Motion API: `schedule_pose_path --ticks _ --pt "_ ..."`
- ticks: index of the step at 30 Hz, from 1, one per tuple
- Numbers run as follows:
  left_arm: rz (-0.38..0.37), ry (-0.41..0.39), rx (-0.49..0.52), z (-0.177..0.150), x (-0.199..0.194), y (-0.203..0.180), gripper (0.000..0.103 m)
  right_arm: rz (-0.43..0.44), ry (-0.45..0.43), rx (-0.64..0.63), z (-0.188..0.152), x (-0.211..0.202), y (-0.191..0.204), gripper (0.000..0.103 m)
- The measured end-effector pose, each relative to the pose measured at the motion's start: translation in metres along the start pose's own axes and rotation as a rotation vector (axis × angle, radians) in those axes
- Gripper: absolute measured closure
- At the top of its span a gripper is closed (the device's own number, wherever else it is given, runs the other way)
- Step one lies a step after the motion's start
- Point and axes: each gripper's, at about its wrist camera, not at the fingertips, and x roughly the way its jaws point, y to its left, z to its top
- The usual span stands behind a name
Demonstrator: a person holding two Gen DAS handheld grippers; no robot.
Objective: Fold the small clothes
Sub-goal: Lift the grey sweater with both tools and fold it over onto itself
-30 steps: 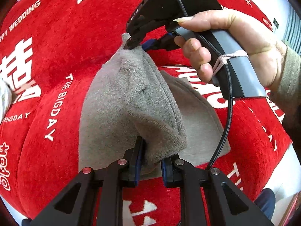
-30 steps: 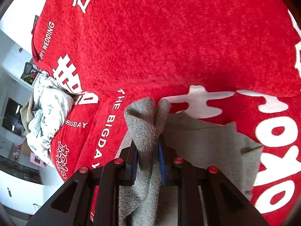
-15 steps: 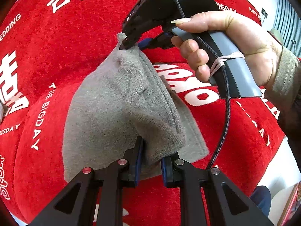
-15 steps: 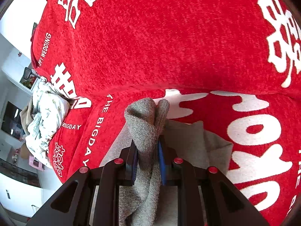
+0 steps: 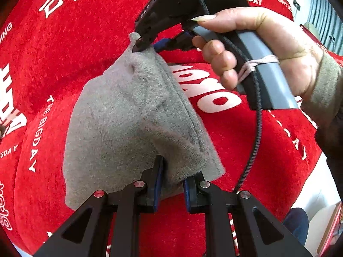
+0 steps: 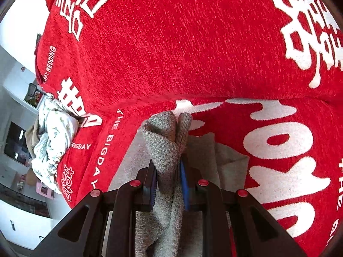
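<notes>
A small grey knit garment [image 5: 133, 115] hangs folded over itself above the red sofa cover [image 5: 85, 42]. My left gripper [image 5: 172, 177] is shut on its near corner. At the top of the left wrist view, my right gripper [image 5: 145, 47], held in a person's hand [image 5: 268, 42], is shut on the far corner. In the right wrist view the right gripper [image 6: 169, 171] pinches a bunched fold of the grey garment [image 6: 165, 145], and the rest of the cloth trails below and to the right.
The red cover [image 6: 193, 53] carries white lettering and drapes the seat and backrest. A heap of pale patterned clothes [image 6: 53, 141] lies at the sofa's left end. Floor and room furniture show past the left edge.
Both grippers have carried the grey garment sideways across the sofa. More of the lower layer is now covered by the folded half. Both grips are unchanged.
</notes>
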Motion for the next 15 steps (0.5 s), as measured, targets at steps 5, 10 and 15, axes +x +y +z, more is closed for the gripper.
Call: schedule_pose_path --ticks 5,10,15 --pt "0.004 0.015 0.034 -0.002 0.006 -0.013 0.085 0.009 -0.009 0.022 -0.003 -0.002 -0.012 0.082" --pt "0.009 0.059 0.044 -0.008 0.020 -0.018 0.085 0.005 0.008 0.071 -0.013 0.008 -0.033 0.082" --pt "0.017 0.076 0.047 -0.011 0.025 -0.017 0.085 0.027 0.003 0.087 -0.016 0.013 -0.039 0.082"
